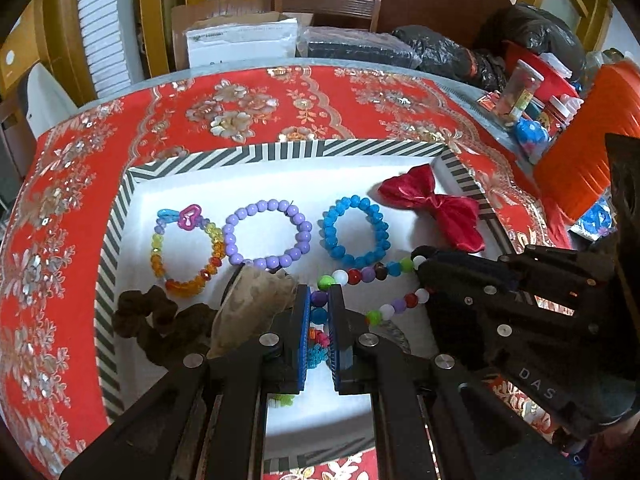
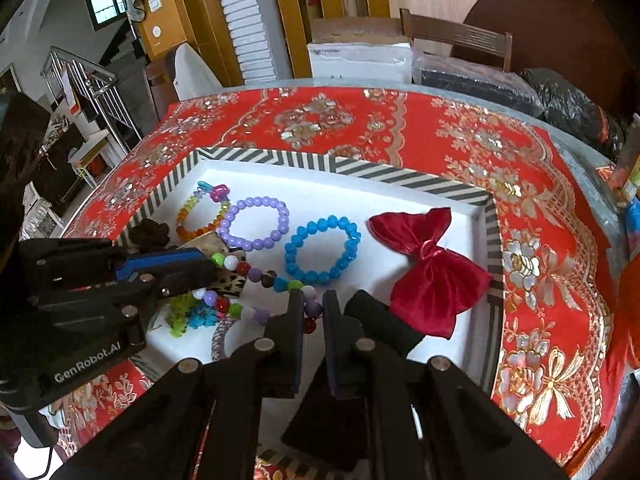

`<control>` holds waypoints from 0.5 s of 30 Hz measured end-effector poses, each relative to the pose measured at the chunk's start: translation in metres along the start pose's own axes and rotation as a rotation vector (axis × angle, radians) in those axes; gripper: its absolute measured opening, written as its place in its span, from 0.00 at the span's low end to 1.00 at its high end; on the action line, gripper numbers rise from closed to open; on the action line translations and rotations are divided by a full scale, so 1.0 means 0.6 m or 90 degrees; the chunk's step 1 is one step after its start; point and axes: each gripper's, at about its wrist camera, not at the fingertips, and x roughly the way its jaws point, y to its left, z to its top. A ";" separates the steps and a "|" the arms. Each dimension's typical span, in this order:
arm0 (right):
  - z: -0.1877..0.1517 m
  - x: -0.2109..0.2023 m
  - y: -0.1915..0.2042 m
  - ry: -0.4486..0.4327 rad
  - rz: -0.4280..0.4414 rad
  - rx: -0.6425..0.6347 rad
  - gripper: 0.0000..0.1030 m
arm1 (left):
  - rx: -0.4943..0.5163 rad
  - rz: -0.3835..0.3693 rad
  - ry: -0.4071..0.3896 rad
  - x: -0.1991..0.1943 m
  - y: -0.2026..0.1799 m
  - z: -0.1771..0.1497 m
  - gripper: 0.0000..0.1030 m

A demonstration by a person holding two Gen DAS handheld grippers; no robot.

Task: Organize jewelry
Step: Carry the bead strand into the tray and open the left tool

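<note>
A multicolour bead bracelet (image 1: 368, 274) is stretched between both grippers just above the white floor of the striped tray (image 1: 280, 150). My left gripper (image 1: 319, 300) is shut on one end of it, and my right gripper (image 2: 312, 308) is shut on the other end (image 2: 314, 310). The right gripper also shows in the left wrist view (image 1: 424, 262), and the left gripper in the right wrist view (image 2: 208, 266). Behind lie a rainbow bracelet with a pink heart (image 1: 186, 252), a purple bracelet (image 1: 266, 238) and a blue bracelet (image 1: 354, 232), side by side.
A red satin bow (image 1: 436, 210) lies at the tray's right end. A brown scrunchie (image 1: 160, 326) and a leopard-print hair piece (image 1: 252, 308) sit at the front left, with small spiky green and blue pieces (image 2: 192, 316). A red flowered cloth (image 1: 260, 104) covers the table; jars and boxes (image 1: 532, 100) stand far right.
</note>
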 end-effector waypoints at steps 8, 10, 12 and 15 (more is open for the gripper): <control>0.001 0.016 -0.012 0.011 0.000 0.011 0.08 | 0.000 0.000 0.011 0.020 -0.002 0.004 0.06; 0.000 0.023 -0.017 0.015 0.003 0.017 0.08 | -0.002 0.003 0.017 0.029 0.000 0.003 0.06; -0.001 0.032 -0.019 0.021 0.005 0.019 0.08 | -0.007 0.004 0.023 0.037 0.003 0.004 0.06; -0.001 0.044 -0.019 0.027 0.004 0.020 0.08 | -0.013 0.010 0.030 0.049 0.007 0.005 0.06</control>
